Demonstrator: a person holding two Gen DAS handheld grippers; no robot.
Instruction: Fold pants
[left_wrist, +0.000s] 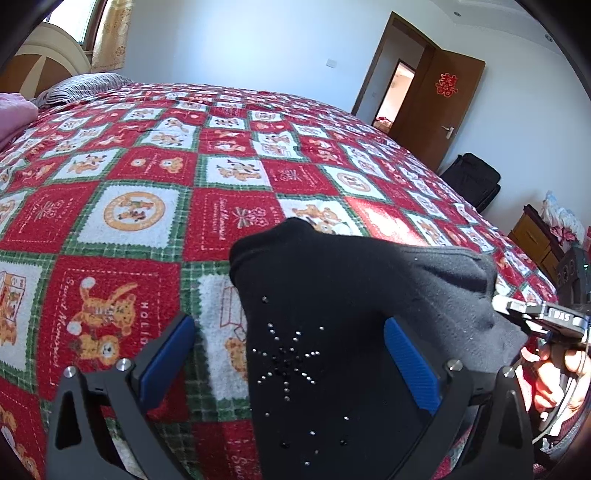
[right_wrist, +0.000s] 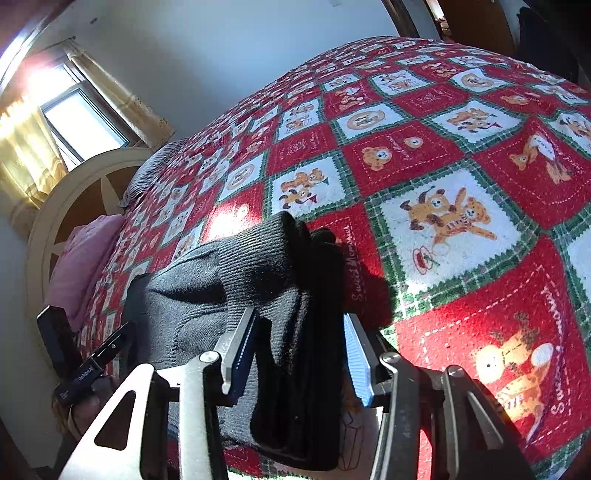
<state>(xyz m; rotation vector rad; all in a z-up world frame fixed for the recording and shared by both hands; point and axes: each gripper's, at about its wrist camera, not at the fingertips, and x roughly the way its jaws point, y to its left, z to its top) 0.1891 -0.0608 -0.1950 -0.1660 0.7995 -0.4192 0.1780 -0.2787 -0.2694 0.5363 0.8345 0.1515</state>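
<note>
Bedroom, bed (left_wrist: 122, 229) under fleecy red-white-green bear-patch blanket; black pants (left_wrist: 332, 332), soft knit with rhinestone star and ribbed grey inside, bunched near bed's front edge. Left hand-held gripper (left_wrist: 288, 365) spread wide, blue ridged pads either side of cloth, not pinching; right hand-held gripper (right_wrist: 299, 354) parted likewise around folded bundle, no grip visible. Risk, as judged: thick layers slipping or unrolling on closing, fleece drag skewing fold.

Patchwork bedspread (left_wrist: 155, 206), brown door (left_wrist: 439, 110), perhaps a suitcase (left_wrist: 472, 181)
</note>
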